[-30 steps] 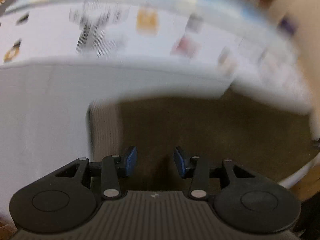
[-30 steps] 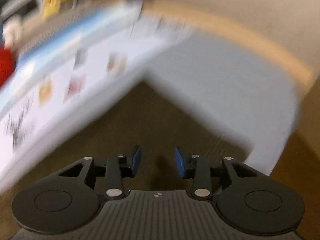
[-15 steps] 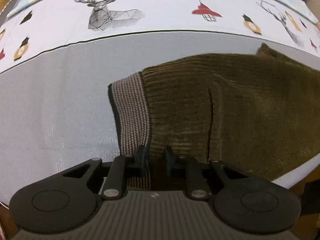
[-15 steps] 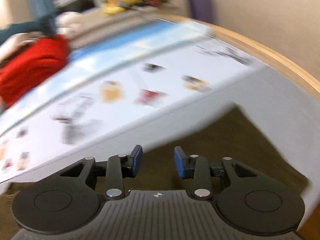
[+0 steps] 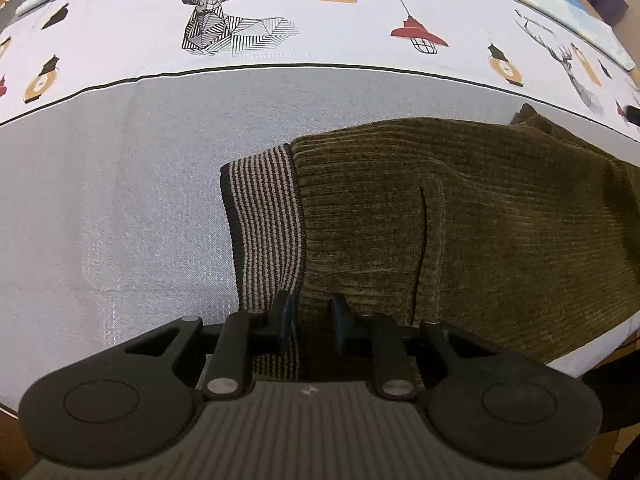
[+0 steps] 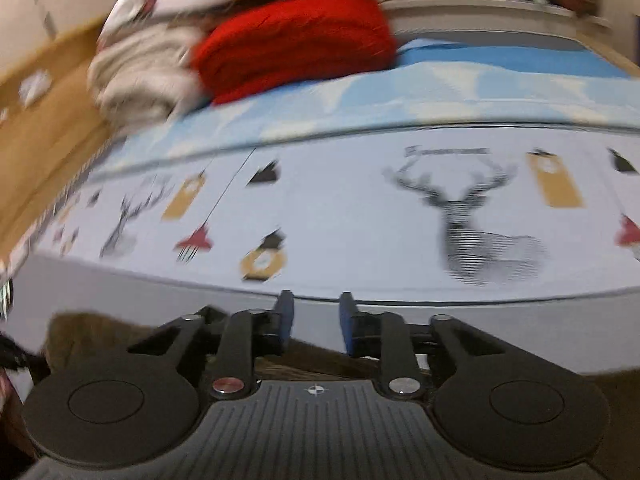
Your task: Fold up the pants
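Pants point(image 5: 460, 220), olive ribbed fabric, lie flat on the grey strip of the sheet point(image 5: 140, 200). The striped waistband point(image 5: 264, 224) is at the left end and the rest runs off to the right, close to the near edge of the bed. A seam or pocket slit runs down the middle of the cloth.

L gripper point(image 5: 313, 312) points steeply down at the near edge of the pants, right where the waistband meets the olive part. Its jaws have just been closing and now stand narrow. Fabric is bunched between them, so I read it as pinching the pants.

R gripper point(image 6: 316, 312) is angled out across the bed, and its view is motion-blurred. Its jaws have just been opening a bit; the gap is narrow and both blue pads are bare, w/ nothing clamped between them. Through the gap I see only sheet. Some brown-olive cloth shows low in that view, under and to the left of the fingers point(image 6: 286, 312). Can't tell if it touches them.

Further back on the sheet is a deer print point(image 6: 464, 220) among lamp and tag motifs. Beyond a blue band sits a red bundle point(image 6: 296, 40), touching a beige one point(image 6: 140, 76) on its left.
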`<control>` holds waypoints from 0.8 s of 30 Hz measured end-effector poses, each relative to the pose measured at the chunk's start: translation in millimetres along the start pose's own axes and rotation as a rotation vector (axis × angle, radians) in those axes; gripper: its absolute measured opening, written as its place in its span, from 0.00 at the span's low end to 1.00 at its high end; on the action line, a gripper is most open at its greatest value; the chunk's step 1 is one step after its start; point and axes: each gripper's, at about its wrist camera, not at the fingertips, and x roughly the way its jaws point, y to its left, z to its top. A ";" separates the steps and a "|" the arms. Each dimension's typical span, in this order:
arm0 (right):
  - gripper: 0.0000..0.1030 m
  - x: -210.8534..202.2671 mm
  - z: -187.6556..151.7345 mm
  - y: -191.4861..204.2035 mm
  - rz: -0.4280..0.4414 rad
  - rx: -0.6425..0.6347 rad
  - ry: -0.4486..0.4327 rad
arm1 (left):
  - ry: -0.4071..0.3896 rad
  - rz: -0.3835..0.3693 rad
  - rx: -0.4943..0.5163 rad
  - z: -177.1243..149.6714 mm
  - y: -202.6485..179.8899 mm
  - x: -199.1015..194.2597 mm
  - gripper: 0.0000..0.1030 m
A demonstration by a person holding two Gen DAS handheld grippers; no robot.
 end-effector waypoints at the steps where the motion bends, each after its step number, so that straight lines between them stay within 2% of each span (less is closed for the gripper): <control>1: 0.27 8.5 1.4 10.0 0.013 -0.020 0.017 | 0.000 -0.003 -0.002 0.0 0.3 -0.2 0.23; 5: 0.32 41.0 10.7 49.1 0.093 -0.065 0.072 | 0.003 -0.007 -0.007 0.7 -0.4 0.2 0.23; 10: 0.40 81.2 10.9 84.7 0.188 -0.078 0.190 | 0.009 -0.017 -0.005 2.3 0.4 1.6 0.23; 12: 0.42 95.5 7.1 94.2 0.177 -0.111 0.240 | 0.010 -0.023 -0.006 2.6 2.2 1.8 0.23; 15: 0.42 119.1 0.4 102.0 0.111 -0.150 0.325 | 0.009 -0.029 -0.006 2.9 3.2 2.2 0.23; 17: 0.43 128.5 -0.6 102.1 0.115 -0.146 0.342 | 0.009 -0.035 -0.005 2.9 4.2 2.0 0.23; 18: 0.28 129.1 0.5 102.2 0.127 -0.149 0.346 | 0.009 -0.038 -0.004 3.0 4.7 2.1 0.23; 19: 0.10 128.3 3.1 103.4 0.160 -0.155 0.338 | 0.009 -0.041 -0.003 2.8 5.2 2.3 0.23; 24: 0.08 114.2 22.2 112.5 0.175 -0.175 0.196 | 0.006 -0.048 0.004 1.6 7.1 2.4 0.23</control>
